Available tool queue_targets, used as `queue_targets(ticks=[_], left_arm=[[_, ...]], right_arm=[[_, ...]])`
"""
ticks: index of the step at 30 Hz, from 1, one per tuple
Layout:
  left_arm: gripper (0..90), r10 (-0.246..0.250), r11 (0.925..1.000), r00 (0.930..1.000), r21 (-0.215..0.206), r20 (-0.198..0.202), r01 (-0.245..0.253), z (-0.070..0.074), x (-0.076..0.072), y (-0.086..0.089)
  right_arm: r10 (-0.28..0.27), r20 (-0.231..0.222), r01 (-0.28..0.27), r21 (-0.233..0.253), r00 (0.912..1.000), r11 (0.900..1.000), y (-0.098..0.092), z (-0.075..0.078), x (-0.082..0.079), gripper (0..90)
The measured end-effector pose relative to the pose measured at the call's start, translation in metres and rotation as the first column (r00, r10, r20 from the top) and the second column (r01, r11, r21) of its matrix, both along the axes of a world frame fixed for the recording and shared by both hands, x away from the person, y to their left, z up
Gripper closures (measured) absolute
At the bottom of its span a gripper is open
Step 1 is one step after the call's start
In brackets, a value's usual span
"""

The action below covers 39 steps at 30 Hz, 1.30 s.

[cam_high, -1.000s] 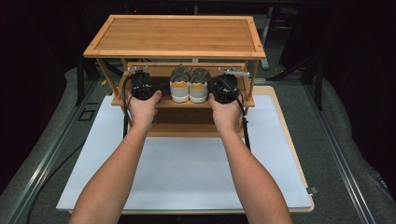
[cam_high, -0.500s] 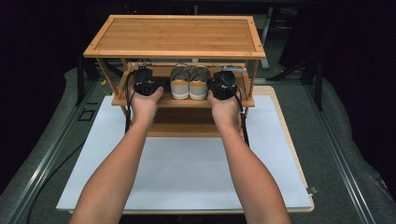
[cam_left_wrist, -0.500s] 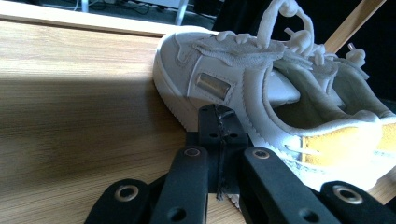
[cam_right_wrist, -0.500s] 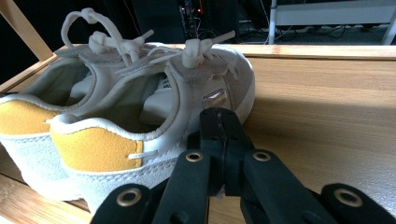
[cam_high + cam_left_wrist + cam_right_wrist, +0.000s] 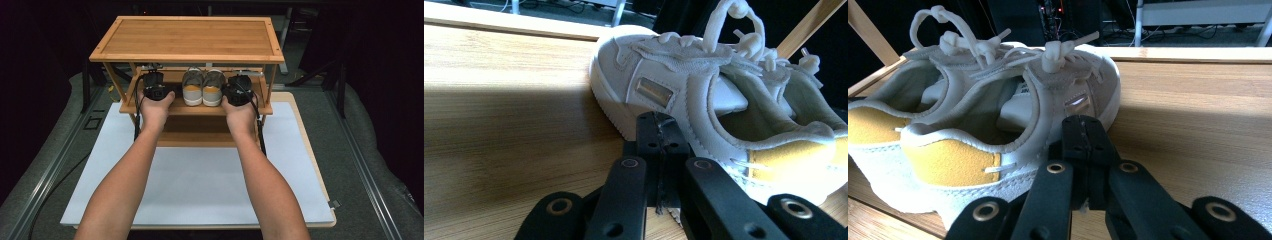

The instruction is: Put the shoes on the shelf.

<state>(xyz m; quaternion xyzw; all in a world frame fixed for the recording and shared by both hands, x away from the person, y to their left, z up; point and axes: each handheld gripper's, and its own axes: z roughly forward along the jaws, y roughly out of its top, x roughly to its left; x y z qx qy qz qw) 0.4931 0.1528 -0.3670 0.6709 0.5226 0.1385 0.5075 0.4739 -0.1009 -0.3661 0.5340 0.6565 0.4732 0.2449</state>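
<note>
We see the high view lit from above: the rack's top board [image 5: 187,37] and white mat [image 5: 200,175] are bright, the surroundings nearly black, the middle shelf [image 5: 195,107] shadowed. In both gripper views a bright band crosses the shelf, the shoes [image 5: 724,90] glare pale, and the nearby jaws look soft and dark.

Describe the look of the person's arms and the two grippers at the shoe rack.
Both forearms are bare, with no sleeves in view. The left gripper and right gripper are compact black units, each trailing a black cable. In the gripper views, each has two flat black jaws on black linkage arms with brass-coloured rivet rings.
</note>
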Motion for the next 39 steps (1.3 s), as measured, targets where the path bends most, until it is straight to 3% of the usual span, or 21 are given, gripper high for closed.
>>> queue_targets(ticks=[8, 12, 16, 17, 18, 20, 21, 24, 26, 27, 33, 39], left_arm=[[90.0, 0.012, 0.9999, 0.9999, -0.001, 0.011, -0.012, -0.001, -0.002, 0.0], [90.0, 0.02, 0.9965, 0.9998, -0.081, 0.003, -0.02, -0.007, -0.002, 0.005], [89.8, 0.008, 0.9981, 0.9999, -0.06, 0.013, -0.007, -0.007, -0.005, 0.01], [89.8, 0.007, 0.9979, 0.9998, -0.064, 0.017, -0.006, -0.006, -0.007, 0.013], [89.7, 0.032, 0.9952, 0.9992, -0.093, 0.023, -0.03, -0.006, -0.008, 0.014], [89.7, 0.027, 0.9957, 0.9994, -0.089, 0.022, -0.025, -0.007, -0.011, 0.02], [89.7, 0.004, 0.9975, 0.9998, -0.071, 0.018, -0.002, -0.007, -0.013, 0.024], [89.6, 0.011, 0.9936, 0.9993, -0.112, 0.037, -0.007, -0.007, -0.022, 0.03], [89.5, 0.0, 0.9928, 0.9992, -0.12, 0.041, 0.005, -0.007, -0.024, 0.031], [89.5, -0.003, 0.9924, 0.9989, -0.123, 0.046, 0.009, -0.007, -0.027, 0.032], [89.3, -0.021, 0.9932, 0.9973, -0.113, 0.07, 0.029, -0.009, -0.044, 0.041], [89.1, -0.076, 0.9919, 0.9921, -0.094, 0.1, 0.085, -0.007, -0.065, 0.041]], right_arm=[[-0.017, 0.004, 0.017, -0.006, 0.9998, 1.0, 0.001, 0.0, -0.001, 90.0], [-0.022, 0.03, 0.023, -0.035, 0.9993, 0.999, 0.002, -0.001, -0.003, 90.0], [-0.011, 0.032, 0.012, -0.031, 0.9994, 0.999, 0.002, 0.001, -0.005, 90.0], [-0.032, 0.039, 0.033, -0.037, 0.9987, 0.999, 0.003, 0.001, -0.006, 90.0], [0.0, 0.04, 0.001, -0.026, 0.9992, 1.0, 0.001, 0.003, -0.008, 90.0], [-0.018, 0.054, 0.021, -0.039, 0.9984, 0.999, 0.002, 0.004, -0.01, 90.0], [-0.018, 0.054, 0.021, -0.039, 0.9984, 0.999, 0.002, 0.004, -0.01, 90.0], [-0.001, 0.065, 0.004, -0.047, 0.9979, 0.999, 0.003, 0.007, -0.018, 90.0], [-0.021, 0.076, 0.026, -0.059, 0.9969, 0.998, 0.004, 0.008, -0.02, 90.0], [-0.006, 0.081, 0.011, -0.06, 0.9967, 0.998, 0.003, 0.01, -0.023, 90.0], [0.004, 0.109, 0.002, -0.053, 0.9941, 0.999, 0.004, 0.018, -0.038, 90.0], [0.021, 0.113, -0.017, -0.036, 0.9934, 0.999, -0.001, 0.009, -0.054, 90.0]])
